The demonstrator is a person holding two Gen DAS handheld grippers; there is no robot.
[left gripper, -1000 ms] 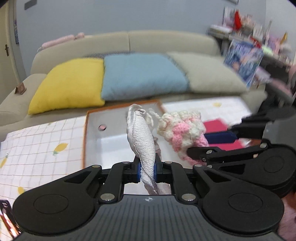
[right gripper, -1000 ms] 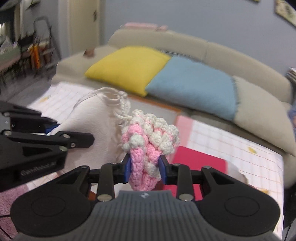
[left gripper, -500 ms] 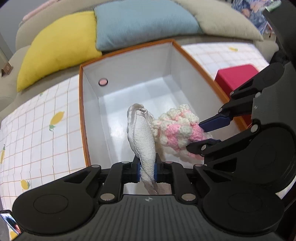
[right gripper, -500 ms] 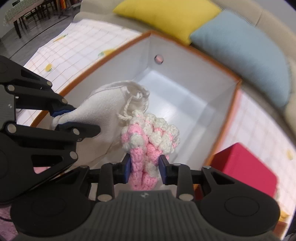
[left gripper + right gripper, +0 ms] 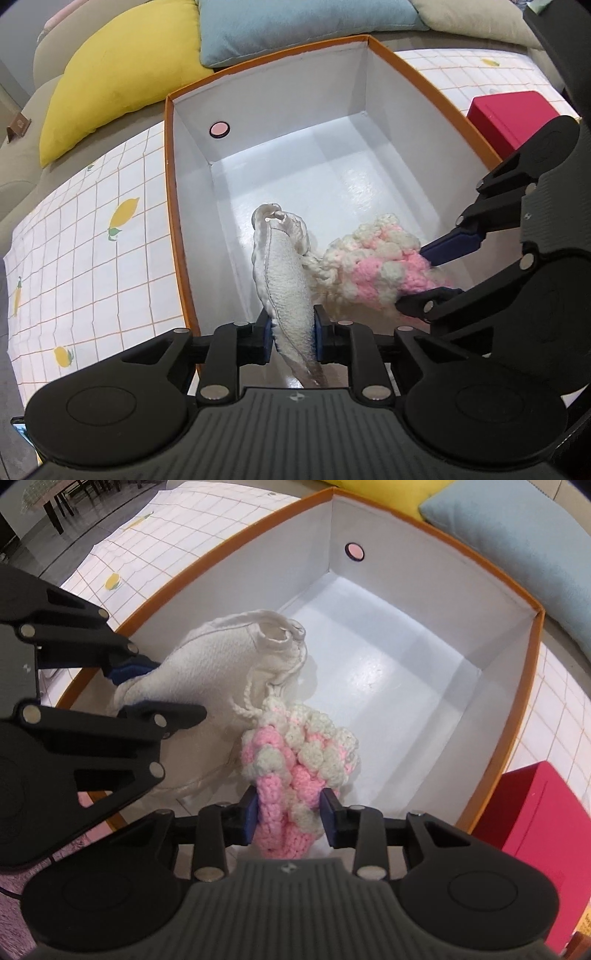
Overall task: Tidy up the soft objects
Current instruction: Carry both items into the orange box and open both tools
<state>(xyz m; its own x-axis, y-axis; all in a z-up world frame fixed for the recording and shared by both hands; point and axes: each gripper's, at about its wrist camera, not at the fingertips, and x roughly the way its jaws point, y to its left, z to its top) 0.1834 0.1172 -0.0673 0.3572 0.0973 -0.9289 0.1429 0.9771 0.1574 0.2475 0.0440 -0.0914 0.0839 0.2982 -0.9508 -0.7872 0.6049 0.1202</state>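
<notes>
Low over the white-lined orange cardboard box (image 5: 424, 92), left tongs (image 5: 293, 334) pinch the white fabric drawstring pouch (image 5: 284, 291), right tongs (image 5: 289, 814) clamp the pink-and-cream crocheted bundle (image 5: 299, 760); both point lengthwise toward frame top, box floor directly beneath.

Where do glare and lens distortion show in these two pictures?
Left wrist view: a bright sheen lies on the white floor of the box, and its orange rim bows outward. Right wrist view: a similar glare patch on the box floor; the rim curves strongly; the far table edge top left looks soft.
</notes>
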